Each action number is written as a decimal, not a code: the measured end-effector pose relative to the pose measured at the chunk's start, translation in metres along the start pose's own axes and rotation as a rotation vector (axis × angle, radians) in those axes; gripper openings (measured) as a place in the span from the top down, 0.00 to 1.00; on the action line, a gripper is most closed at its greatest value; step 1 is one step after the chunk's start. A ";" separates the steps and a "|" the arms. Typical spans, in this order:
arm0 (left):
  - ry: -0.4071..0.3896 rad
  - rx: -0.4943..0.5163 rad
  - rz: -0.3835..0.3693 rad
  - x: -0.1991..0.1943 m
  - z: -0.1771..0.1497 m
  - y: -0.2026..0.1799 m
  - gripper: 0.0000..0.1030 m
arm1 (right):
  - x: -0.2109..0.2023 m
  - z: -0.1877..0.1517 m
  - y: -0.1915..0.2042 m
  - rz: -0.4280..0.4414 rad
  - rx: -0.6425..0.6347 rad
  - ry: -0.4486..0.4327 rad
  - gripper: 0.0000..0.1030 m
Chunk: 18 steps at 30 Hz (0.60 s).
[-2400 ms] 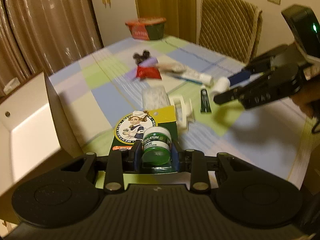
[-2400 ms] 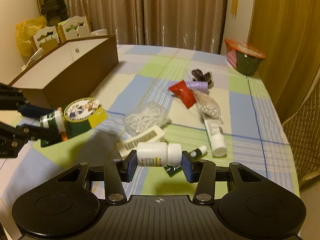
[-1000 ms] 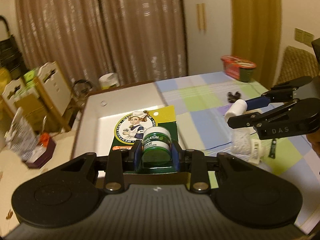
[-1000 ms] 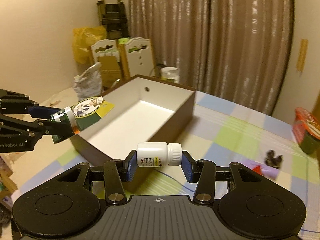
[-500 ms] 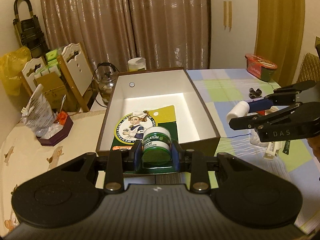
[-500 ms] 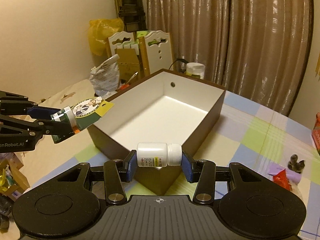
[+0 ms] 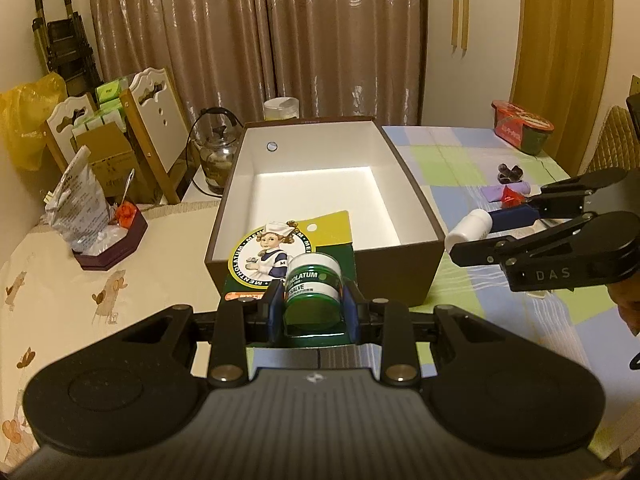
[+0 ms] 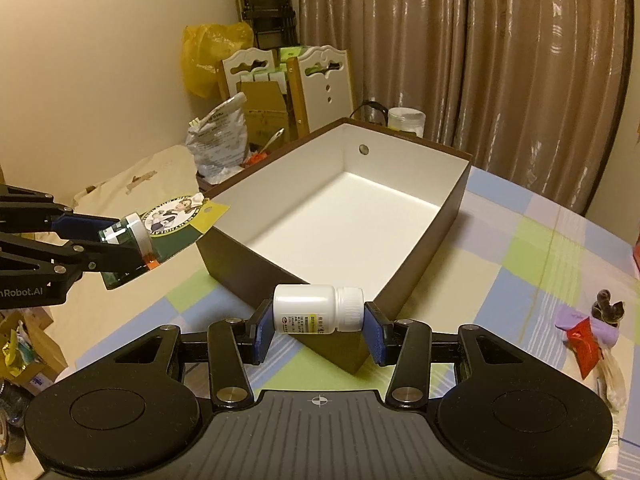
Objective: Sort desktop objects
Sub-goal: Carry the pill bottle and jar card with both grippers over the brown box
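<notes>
My left gripper (image 7: pixel 313 307) is shut on a green Mentholatum salve jar on its card (image 7: pixel 313 280), held just before the near wall of the brown box with white inside (image 7: pixel 320 184). It also shows at the left of the right wrist view (image 8: pixel 120 236). My right gripper (image 8: pixel 318 330) is shut on a white pill bottle (image 8: pixel 316 309), held sideways above the box's near corner (image 8: pixel 340 352). That gripper and the bottle (image 7: pixel 468 231) show at the right of the left wrist view, beside the box's right wall.
On the checked tablecloth to the right lie a red packet (image 8: pixel 584 344), a purple tube (image 8: pixel 600 330), a dark clip (image 8: pixel 608 304) and a red-lidded bowl (image 7: pixel 522 126). Chairs (image 7: pixel 152 120), a kettle (image 7: pixel 216 152) and bags stand left of the box.
Both grippers have carried their loads from the pile of items toward the box. In the last half second the box has come closer in both views.
</notes>
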<state>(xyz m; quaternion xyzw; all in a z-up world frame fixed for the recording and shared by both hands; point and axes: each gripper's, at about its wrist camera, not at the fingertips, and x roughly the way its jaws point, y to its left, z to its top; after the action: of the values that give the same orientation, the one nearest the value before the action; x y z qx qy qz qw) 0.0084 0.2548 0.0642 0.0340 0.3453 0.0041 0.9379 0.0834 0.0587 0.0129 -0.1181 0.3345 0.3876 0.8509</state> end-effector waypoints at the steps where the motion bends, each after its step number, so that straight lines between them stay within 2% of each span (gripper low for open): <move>1: -0.001 -0.001 -0.001 0.000 0.000 0.001 0.74 | 0.000 0.001 0.001 -0.001 -0.001 -0.001 0.56; 7: -0.008 -0.008 -0.012 0.001 0.000 0.008 0.74 | 0.000 0.009 0.004 -0.014 -0.006 -0.017 0.56; 13: -0.043 0.001 -0.038 0.010 0.018 0.012 0.74 | 0.003 0.031 -0.005 -0.037 -0.022 -0.044 0.56; 18: -0.054 0.018 -0.063 0.035 0.040 0.013 0.74 | 0.014 0.049 -0.017 -0.045 -0.032 -0.052 0.56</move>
<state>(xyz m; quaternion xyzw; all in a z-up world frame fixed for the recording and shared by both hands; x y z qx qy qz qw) 0.0605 0.2660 0.0726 0.0316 0.3207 -0.0295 0.9462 0.1260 0.0785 0.0394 -0.1289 0.3031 0.3767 0.8658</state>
